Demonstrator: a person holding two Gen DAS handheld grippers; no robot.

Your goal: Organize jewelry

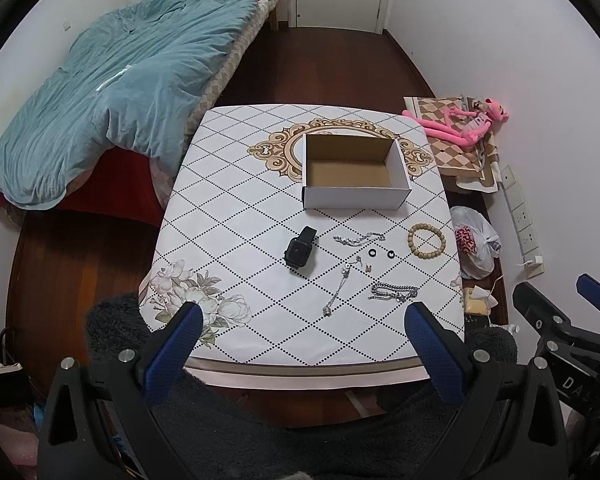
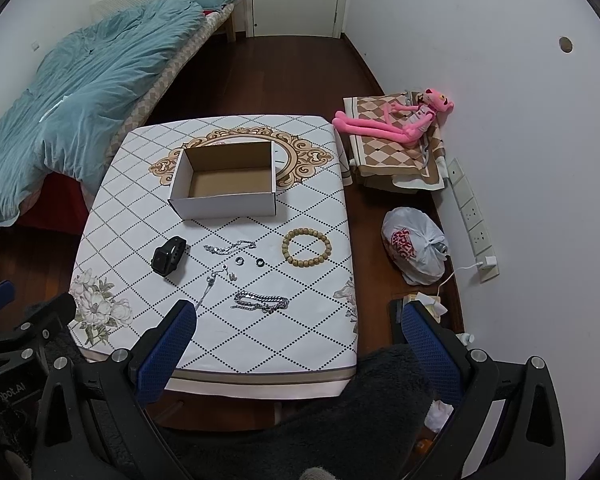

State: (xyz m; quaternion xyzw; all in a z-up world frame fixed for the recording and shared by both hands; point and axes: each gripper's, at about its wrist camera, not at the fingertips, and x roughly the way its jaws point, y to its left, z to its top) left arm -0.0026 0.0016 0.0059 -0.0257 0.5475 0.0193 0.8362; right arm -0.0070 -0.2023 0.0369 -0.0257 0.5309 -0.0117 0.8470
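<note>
— Where am I in this?

— At the start, I judge: the box (image 1: 354, 172) looks empty and every piece lies on the counter (image 1: 228, 216). My left gripper (image 1: 304, 312) and right gripper (image 2: 298, 312) both hang spread wide, holding nothing, back over the near edge.

— First pick?

— The chain bracelet (image 2: 261, 302), just ahead of the right gripper. Flat links call for a low pinch. Beyond lie the rings (image 2: 250, 261), watch (image 2: 169, 257) and bead bracelet (image 2: 306, 247); the box is farthest, with bare cloth around it.
</note>
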